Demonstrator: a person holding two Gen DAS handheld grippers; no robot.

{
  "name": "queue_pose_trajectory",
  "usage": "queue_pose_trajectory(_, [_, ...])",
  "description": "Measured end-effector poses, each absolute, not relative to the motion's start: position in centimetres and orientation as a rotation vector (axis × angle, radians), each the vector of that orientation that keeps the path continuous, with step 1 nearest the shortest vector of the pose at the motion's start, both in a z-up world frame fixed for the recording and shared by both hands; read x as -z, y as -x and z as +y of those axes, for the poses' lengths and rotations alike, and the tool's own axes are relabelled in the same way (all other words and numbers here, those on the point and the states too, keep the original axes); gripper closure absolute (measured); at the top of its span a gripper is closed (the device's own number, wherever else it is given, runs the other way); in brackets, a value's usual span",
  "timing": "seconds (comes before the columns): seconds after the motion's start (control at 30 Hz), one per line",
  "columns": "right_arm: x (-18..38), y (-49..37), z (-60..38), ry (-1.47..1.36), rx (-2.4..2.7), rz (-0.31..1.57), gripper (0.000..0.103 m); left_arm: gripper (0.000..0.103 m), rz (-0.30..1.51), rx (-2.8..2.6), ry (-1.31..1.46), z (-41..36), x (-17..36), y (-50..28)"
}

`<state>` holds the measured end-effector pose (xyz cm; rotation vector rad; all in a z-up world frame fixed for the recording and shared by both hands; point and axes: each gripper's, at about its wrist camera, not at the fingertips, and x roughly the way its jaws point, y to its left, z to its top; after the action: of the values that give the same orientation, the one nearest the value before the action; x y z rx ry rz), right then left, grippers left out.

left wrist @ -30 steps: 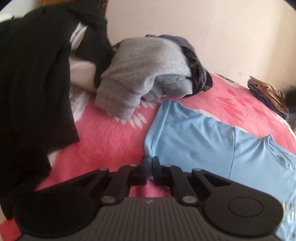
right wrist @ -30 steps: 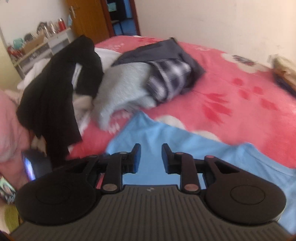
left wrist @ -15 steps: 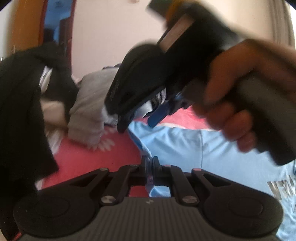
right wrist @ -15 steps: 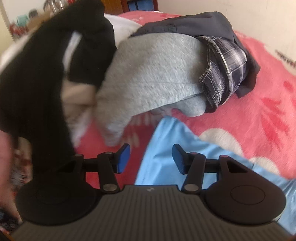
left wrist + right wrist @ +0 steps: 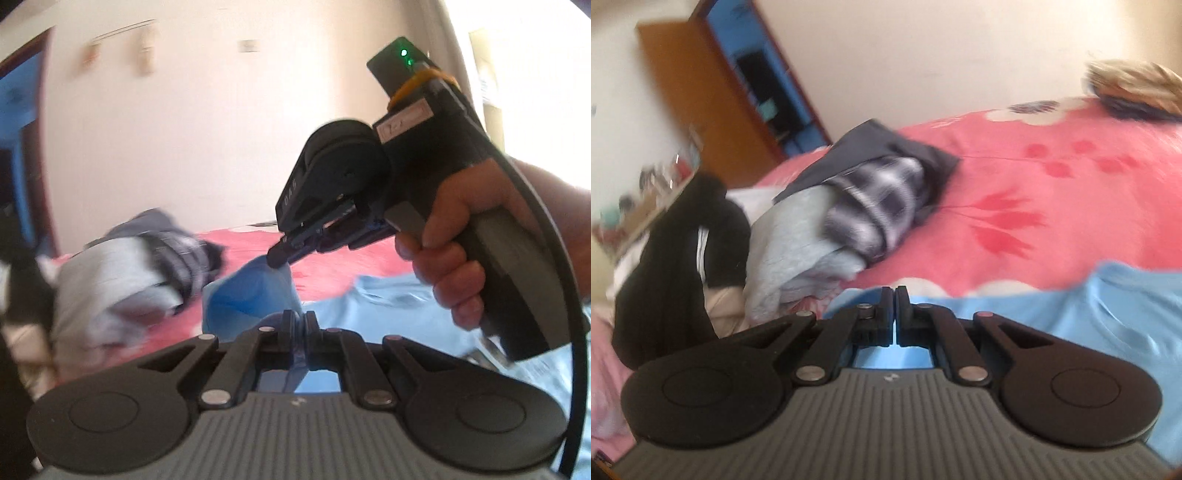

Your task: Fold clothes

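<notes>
Both grippers have hold of the light blue T-shirt (image 5: 255, 295), which lies spread across the near part of the bed's pink flowered blanket (image 5: 1052, 192). The left gripper (image 5: 300, 323) is pinched tight on a fold of blue cloth at the shirt's end nearest the clothes pile, and that cloth rises in a small peak off the blanket. The right gripper (image 5: 277, 257), gripped by a bare hand (image 5: 450, 258), has its tips closed on the top of the same peak, just beyond the left one. From its own camera the right gripper (image 5: 894, 301) shows its fingers brought together with only a sliver of blue between them, so the bite looks thin.

That thin bite is the first worry: if the right pair holds only the outermost edge, the cloth may slide out as soon as the shirt is lifted or drawn over, and the fold would collapse on one side. The two grips also sit very close together, so the edge between them may bunch rather than stay flat, giving a crooked fold.

Toward the far left edge of the bed lies a heap of other clothes: a grey sweatshirt (image 5: 790, 236), a plaid garment (image 5: 882, 206) and a black one (image 5: 676, 236). The lifted end of the shirt is near this heap, and a sweep that way could snag or drag the grey piece.
</notes>
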<state>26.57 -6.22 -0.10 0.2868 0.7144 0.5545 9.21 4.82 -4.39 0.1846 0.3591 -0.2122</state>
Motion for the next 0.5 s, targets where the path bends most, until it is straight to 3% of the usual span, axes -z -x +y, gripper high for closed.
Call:
queue_pose_trajectory(0.27, [5.2, -25.5, -12.7, -0.393, -0.358, 0.795, 0.100, 0.097, 0.457, 0.316, -0.345, 1.6, 9.1, -10.0])
queue_pose_trajectory(0.5, [3.7, -23.9, -13.2, -0.322, -0.461, 0.746, 0.099, 0.095, 0.502, 0.322, -0.367, 2.1, 10.7, -10.2])
